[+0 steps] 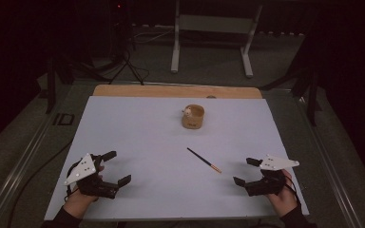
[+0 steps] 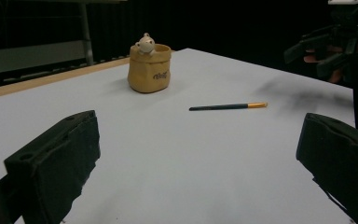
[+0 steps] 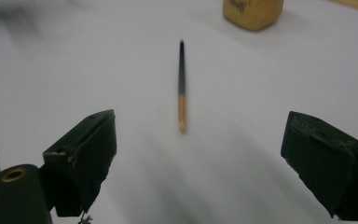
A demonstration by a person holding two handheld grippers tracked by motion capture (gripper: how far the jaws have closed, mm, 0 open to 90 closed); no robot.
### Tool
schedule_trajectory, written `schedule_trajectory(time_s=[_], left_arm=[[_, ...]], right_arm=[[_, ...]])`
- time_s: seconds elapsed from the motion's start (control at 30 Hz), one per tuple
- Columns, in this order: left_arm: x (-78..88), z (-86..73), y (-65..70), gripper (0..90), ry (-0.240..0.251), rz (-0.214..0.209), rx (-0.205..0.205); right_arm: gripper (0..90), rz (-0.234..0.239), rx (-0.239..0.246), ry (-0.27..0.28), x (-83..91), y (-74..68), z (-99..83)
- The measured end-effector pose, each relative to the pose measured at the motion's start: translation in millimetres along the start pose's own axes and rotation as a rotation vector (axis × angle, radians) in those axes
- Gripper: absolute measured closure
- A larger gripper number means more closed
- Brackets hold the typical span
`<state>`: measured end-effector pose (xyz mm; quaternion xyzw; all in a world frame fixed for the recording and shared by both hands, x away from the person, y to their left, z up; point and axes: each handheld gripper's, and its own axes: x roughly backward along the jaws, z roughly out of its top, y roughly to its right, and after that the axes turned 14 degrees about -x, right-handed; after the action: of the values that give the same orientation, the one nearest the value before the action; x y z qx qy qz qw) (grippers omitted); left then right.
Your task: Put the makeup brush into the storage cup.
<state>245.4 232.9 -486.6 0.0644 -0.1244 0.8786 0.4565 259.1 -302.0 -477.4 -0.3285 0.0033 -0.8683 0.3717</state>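
Here both tools, left (image 1: 116, 167) and right (image 1: 246, 171), gape wide, holding nothing.

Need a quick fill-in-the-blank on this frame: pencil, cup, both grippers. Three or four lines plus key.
1. The pencil lies flat on the ____ table cover.
2. The tan cup with the small figure on its rim stands ____ from the person than the pencil does.
3. The left gripper and the right gripper both have their fingers ____.
4. The pencil lies nearer the ____ gripper.

Missing words: white; farther; open; right
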Motion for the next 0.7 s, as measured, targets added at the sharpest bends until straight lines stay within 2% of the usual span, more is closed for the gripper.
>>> schedule_trajectory(time_s=[0.03, 0.07, 0.13, 0.2, 0.27, 0.3, 0.43, 0.47, 0.5, 0.53, 0.57, 0.6, 0.63, 0.67, 0.7], left_arm=[[0.3, 0.1, -0.3, 0.6, 0.001, 0.002, 0.000], [0.7, 0.3, -0.7, 0.6, 0.001, 0.004, -0.002], [1.1, 0.5, -1.1, 0.6, 0.003, 0.008, -0.001], [1.4, 1.0, -1.4, 0.6, 0.007, 0.011, -0.002], [2.2, 1.6, -1.4, 0.6, 0.008, 0.011, 0.000], [2.2, 1.6, -1.4, 0.6, 0.008, 0.011, 0.000], [2.1, 1.8, -1.6, 0.6, 0.009, 0.011, 0.002], [2.0, 1.8, -1.6, 0.6, 0.009, 0.011, 0.002], [1.7, 1.8, -1.6, 0.6, 0.008, 0.010, 0.002], [1.7, 1.8, -1.6, 0.6, 0.008, 0.010, 0.002], [1.6, 1.8, -1.6, 0.6, 0.007, 0.009, 0.001], [1.6, 1.8, -1.6, 0.6, 0.007, 0.009, 0.001], [1.5, 1.7, -1.6, 0.6, 0.006, 0.008, 0.001], [1.5, 1.7, -1.7, 0.6, 0.006, 0.008, 0.001], [1.4, 1.8, -1.6, 0.6, 0.006, 0.008, 0.002]], right_arm=[[10.6, 0.000, 0.000, 0.000, 0.0, 0.0, 0.0], [10.6, 0.005, 0.009, -0.039, -1.3, -3.0, 5.4], [10.6, -0.008, 0.019, -0.054, -1.9, -4.6, 7.9], [10.6, -0.025, 0.035, -0.100, -4.8, -6.5, 15.5], [10.6, -0.030, 0.019, -0.135, -7.5, -5.6, 20.2], [10.6, -0.030, 0.019, -0.135, -7.5, -5.6, 20.2], [10.6, -0.039, -0.002, -0.210, -14.8, -6.1, 30.4], [10.6, -0.039, -0.002, -0.210, -14.8, -6.1, 30.4], [10.6, -0.043, 0.000, -0.258, -19.6, -8.1, 33.9], [10.6, -0.043, 0.000, -0.258, -19.6, -8.1, 33.9], [10.6, -0.055, 0.001, -0.309, -25.0, -9.2, 36.0], [10.6, -0.055, 0.001, -0.309, -25.0, -9.2, 36.0], [10.6, -0.045, -0.008, -0.348, -29.6, -9.1, 37.5], [10.6, -0.045, -0.008, -0.348, -29.6, -9.1, 37.5], [10.6, -0.037, -0.022, -0.370, -34.2, -8.5, 39.0]])
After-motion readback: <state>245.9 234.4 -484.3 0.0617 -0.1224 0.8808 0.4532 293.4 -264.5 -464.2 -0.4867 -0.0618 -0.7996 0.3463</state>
